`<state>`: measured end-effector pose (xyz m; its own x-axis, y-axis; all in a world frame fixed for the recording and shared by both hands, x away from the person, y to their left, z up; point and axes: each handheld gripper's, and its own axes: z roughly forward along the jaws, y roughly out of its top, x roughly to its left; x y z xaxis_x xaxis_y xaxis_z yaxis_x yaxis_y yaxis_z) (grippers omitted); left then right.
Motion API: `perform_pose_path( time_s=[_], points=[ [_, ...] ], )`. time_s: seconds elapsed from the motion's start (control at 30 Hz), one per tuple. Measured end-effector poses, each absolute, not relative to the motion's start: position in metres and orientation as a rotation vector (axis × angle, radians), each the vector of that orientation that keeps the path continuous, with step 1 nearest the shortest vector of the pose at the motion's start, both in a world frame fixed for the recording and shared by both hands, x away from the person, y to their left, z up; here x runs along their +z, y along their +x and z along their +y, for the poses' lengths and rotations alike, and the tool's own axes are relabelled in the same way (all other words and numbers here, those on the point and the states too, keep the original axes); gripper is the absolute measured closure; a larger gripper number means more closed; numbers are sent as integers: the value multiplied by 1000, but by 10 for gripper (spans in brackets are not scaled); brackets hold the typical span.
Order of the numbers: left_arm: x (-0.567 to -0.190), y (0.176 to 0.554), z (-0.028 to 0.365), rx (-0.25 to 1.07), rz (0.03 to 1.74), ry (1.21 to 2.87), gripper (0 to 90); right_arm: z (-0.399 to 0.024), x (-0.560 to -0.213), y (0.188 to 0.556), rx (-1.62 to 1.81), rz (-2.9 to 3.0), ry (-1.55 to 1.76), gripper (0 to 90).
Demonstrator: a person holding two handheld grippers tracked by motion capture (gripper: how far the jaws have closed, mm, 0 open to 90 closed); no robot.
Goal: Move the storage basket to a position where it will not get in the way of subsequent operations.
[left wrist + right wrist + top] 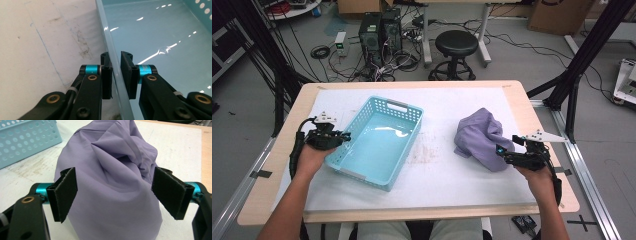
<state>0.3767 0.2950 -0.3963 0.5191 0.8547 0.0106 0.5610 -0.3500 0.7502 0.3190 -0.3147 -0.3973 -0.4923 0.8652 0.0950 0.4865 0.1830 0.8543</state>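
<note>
Left tongs pinch the basket wall near the counter's left edge; right tongs stand spread around the purple cloth.

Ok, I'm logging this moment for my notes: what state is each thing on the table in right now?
Blue basket: upright, empty, set at a slant on the table.
Purple cloth: bunched in a heap on the table, outside the basket.
Left tongs: closed around the basket's near wall.
Right tongs: open, straddling the cloth heap, not yet pinching it.

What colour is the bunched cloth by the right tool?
Plain lilac cloth, no pattern; clearest in the right gripper view.
</note>
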Motion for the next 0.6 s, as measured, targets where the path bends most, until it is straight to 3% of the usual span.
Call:
perform_pose_path(
  time_s=[0.13,0.6],
  points=[
    [-397,377,296,511,1207,2004,809,-316,-397,319,1240,2052,1266,210],
    [-398,367,325,645,1355,1918,822,-315,-398,319,1234,2057,1267,210]
  ],
)
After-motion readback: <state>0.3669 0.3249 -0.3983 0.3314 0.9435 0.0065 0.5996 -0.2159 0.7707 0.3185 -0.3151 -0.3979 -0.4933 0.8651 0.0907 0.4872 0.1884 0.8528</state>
